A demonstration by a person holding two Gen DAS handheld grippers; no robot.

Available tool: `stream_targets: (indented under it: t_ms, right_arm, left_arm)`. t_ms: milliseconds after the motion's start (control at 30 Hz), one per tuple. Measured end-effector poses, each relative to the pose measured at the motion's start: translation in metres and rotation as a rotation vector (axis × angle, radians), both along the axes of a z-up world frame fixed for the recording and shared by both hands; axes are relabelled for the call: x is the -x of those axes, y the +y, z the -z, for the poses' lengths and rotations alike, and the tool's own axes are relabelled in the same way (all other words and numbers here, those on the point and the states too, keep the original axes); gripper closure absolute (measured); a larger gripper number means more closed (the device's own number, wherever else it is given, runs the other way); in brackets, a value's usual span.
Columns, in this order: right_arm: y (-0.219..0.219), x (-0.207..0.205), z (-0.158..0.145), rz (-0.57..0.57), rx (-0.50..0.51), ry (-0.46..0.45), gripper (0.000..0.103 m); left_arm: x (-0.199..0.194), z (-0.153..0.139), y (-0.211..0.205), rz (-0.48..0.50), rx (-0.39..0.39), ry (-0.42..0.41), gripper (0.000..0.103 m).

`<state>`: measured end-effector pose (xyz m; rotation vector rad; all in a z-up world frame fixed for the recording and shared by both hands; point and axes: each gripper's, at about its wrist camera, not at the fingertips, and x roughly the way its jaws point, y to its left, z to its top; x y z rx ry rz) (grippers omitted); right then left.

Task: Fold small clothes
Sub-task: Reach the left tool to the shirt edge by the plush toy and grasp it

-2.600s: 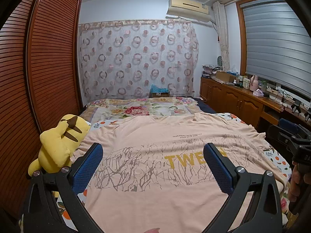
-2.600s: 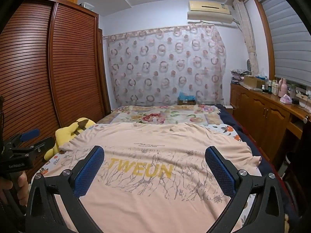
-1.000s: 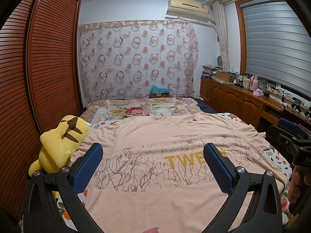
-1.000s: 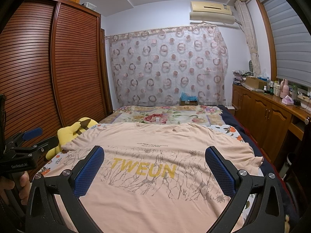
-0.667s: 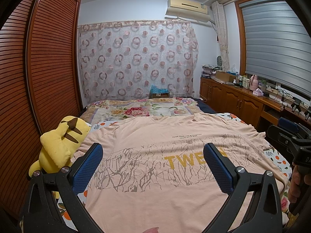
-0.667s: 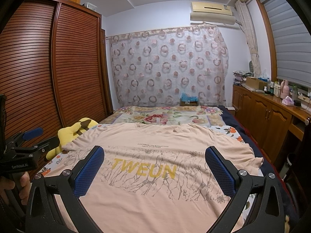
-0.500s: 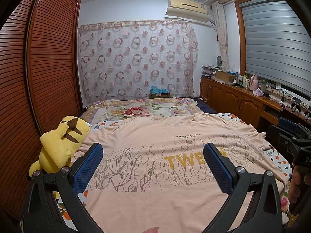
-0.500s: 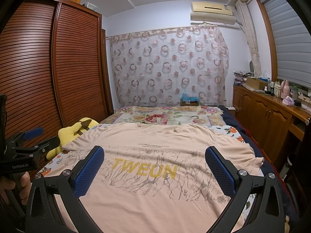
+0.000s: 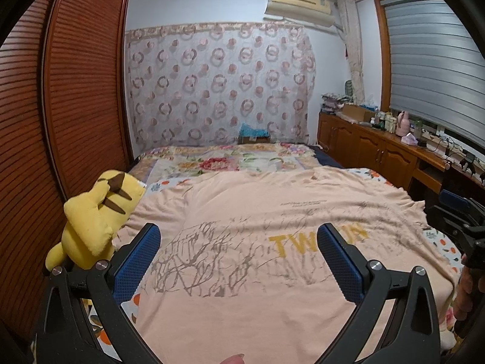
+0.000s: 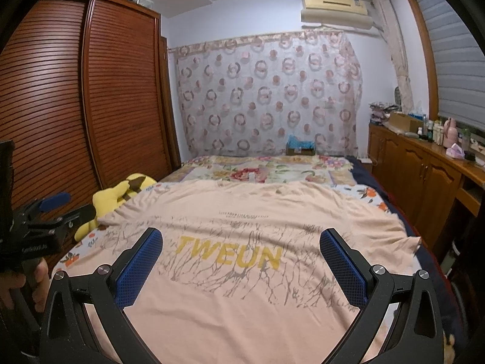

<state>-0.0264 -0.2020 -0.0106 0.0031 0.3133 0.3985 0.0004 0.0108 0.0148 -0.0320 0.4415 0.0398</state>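
Note:
A peach T-shirt point(image 9: 257, 212) with grey branch print and yellow letters lies spread flat on the bed, hem toward me; it also shows in the right wrist view point(image 10: 242, 221). My left gripper point(image 9: 239, 236) is open and empty, held above the shirt's near left part. My right gripper point(image 10: 241, 239) is open and empty, held above the shirt's near middle. Each gripper also shows at the edge of the other's view: the right one point(image 9: 460, 209), the left one point(image 10: 45, 209).
A yellow plush toy point(image 9: 97, 215) sits at the bed's left edge beside the shirt's sleeve. A floral blanket point(image 9: 224, 160) covers the far bed. A slatted wooden wardrobe point(image 10: 91, 106) stands left, a wooden cabinet point(image 10: 424, 170) with bottles right.
The right gripper has tilted up slightly, so the shirt sits a little lower in its view. The left gripper and the shirt have not moved.

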Motion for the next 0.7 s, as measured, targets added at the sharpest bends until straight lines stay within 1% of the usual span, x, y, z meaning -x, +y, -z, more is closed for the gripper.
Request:
stream_targets:
  t_ms: [100,267,433,633,700]
  right_arm:
    - [0.001,-0.007,0.004,-0.014,0.005,0.020,0.000]
    - [0.003,-0.021,0.007,-0.037,0.024,0.058,0.000]
    - [0.009,-0.036,0.005,-0.056,0.061,0.079,0.000]
    - [0.008,-0.052,0.007,-0.079,0.087,0.121,0.000]
    - [0.010,-0.056,0.011,-0.088,0.095,0.144,0.000]
  left_arm:
    - [-0.006,0.003,0.015,-0.007,-0.006,0.026,0.000]
    - [-0.021,0.020,0.035,-0.016,-0.038,0.072,0.000]
    - [-0.034,0.032,0.053,-0.032,-0.076,0.093,0.000]
    - [-0.052,0.045,0.071,-0.013,-0.126,0.133,0.000]
    - [-0.057,0.049,0.081,0.004,-0.124,0.153,0.000]
